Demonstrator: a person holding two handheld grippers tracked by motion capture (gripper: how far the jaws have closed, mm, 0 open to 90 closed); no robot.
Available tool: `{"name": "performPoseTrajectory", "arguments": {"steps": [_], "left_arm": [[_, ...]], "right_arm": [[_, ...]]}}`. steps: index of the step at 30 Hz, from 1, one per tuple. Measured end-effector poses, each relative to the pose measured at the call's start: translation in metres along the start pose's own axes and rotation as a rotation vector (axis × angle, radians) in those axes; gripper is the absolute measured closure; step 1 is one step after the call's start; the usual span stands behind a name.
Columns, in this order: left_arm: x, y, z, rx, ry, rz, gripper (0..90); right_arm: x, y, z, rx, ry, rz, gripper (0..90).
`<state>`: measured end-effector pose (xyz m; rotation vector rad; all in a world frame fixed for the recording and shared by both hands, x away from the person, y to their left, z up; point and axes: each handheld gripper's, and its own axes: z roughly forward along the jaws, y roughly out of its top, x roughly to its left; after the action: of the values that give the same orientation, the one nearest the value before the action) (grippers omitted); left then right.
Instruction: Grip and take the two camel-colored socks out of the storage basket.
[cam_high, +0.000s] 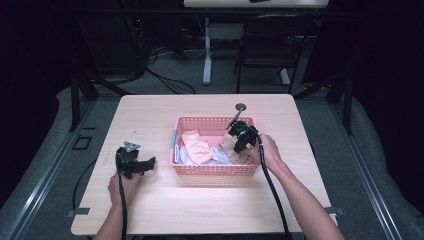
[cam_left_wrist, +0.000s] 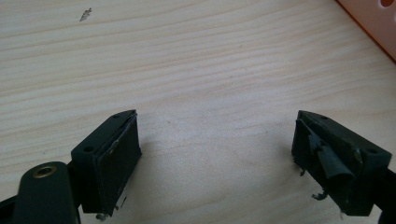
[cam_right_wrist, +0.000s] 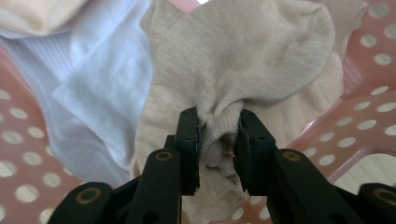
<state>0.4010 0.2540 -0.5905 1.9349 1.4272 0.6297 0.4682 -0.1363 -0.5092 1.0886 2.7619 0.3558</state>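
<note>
A pink perforated basket (cam_high: 215, 169) sits mid-table with several socks in it: a peach one (cam_high: 196, 146), a white one (cam_high: 220, 157) and a beige one (cam_high: 234, 147). My right gripper (cam_high: 239, 148) reaches down into the basket's right side. In the right gripper view its jaws pinch a bunched fold of the beige sock (cam_right_wrist: 252, 56); my right gripper (cam_right_wrist: 218, 149) is shut on it. The white sock (cam_right_wrist: 100, 84) lies beside it. My left gripper (cam_high: 150, 163) rests on the table left of the basket, and in the left gripper view it (cam_left_wrist: 215, 149) stands wide open over bare wood.
The basket's corner (cam_left_wrist: 373, 18) shows at the top right of the left gripper view. A small black round fitting (cam_high: 240, 106) sits on the table behind the basket. A chair (cam_high: 265, 45) and a table leg (cam_high: 207, 55) stand beyond the far edge.
</note>
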Motion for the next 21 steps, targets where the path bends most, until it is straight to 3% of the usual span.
{"name": "performPoseTrajectory", "arguments": {"steps": [3,4,9,21], "left_arm": [[0.000,0.000,0.000,0.000,0.000,0.000,14.9],[0.000,0.000,0.000,0.000,0.000,0.000,14.9],[0.000,0.000,0.000,0.000,0.000,0.000,14.9],[0.000,0.000,0.000,0.000,0.000,0.000,14.9]], "right_arm": [[0.002,-0.002,-0.006,-0.044,0.020,0.018,72.0],[0.001,-0.002,-0.010,-0.025,0.024,-0.001,72.0],[0.002,-0.005,-0.019,-0.054,0.021,-0.008,73.7],[-0.004,-0.009,-0.045,-0.113,0.040,0.014,74.1]]}}
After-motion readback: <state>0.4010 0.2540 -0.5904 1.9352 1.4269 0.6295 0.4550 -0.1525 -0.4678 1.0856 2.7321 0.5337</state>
